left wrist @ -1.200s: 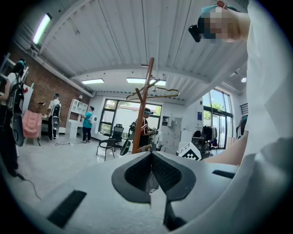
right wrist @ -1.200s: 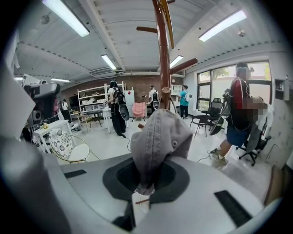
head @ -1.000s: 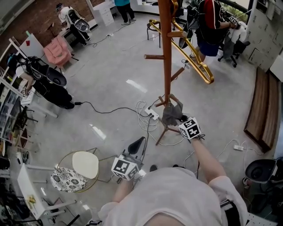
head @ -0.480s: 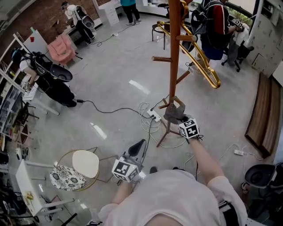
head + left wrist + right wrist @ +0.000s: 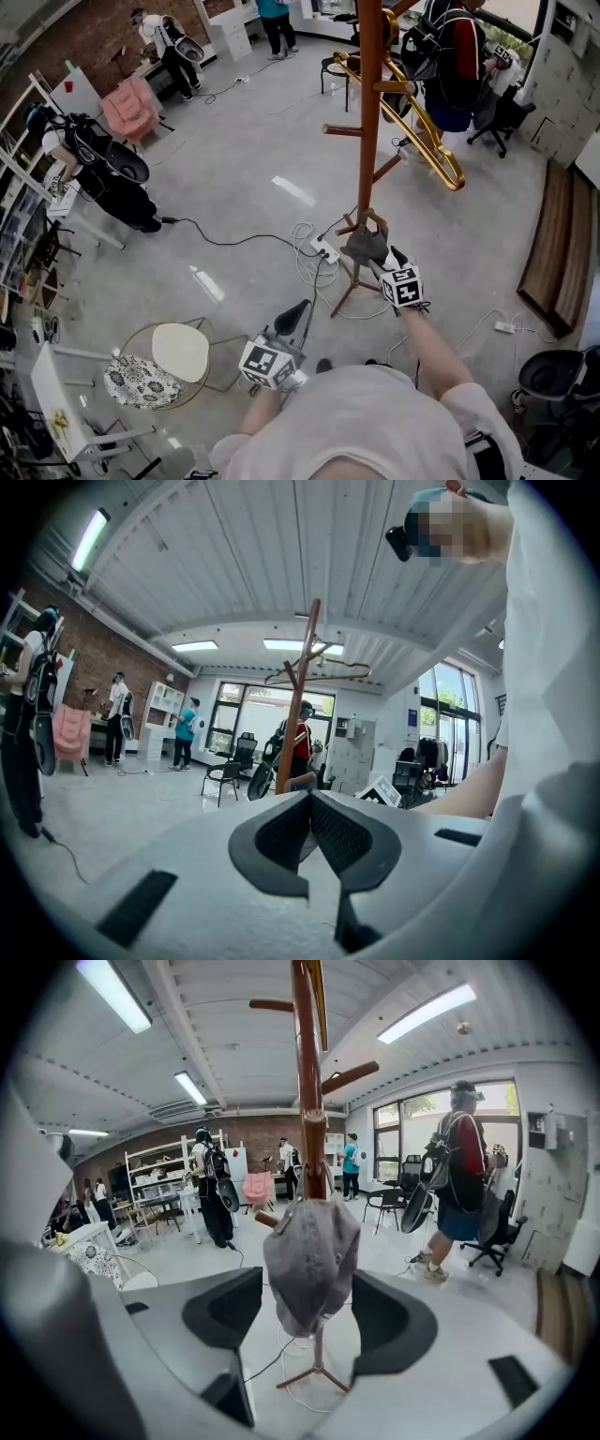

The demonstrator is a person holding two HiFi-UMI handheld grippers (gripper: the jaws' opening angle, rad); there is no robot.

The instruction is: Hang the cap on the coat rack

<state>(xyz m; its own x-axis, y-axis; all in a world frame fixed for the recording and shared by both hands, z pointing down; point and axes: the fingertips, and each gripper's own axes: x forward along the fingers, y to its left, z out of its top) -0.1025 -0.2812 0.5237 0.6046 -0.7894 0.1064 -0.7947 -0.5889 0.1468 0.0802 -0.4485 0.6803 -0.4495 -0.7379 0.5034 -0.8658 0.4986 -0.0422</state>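
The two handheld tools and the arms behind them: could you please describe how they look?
The left tool and right tool each have a pale grey body, black jaws, and a white cube bearing black square markers. The person wears a white short-sleeved shirt.

Right gripper (image 5: 309, 1312) jaws just opened; cap (image 5: 312, 1251) hangs between them, slim gaps at 3 and 9, probably no contact. Coat rack pole (image 5: 307, 1082) blocks 12, peg (image 5: 349, 1076) at 1.

A: What sits lower left in the head view?
B: A round white seat (image 5: 180, 350), just beside a patterned cushion (image 5: 131, 382).
A: And upper left?
B: A pink chair (image 5: 127, 105). White cables (image 5: 305, 253) coil mid-frame.
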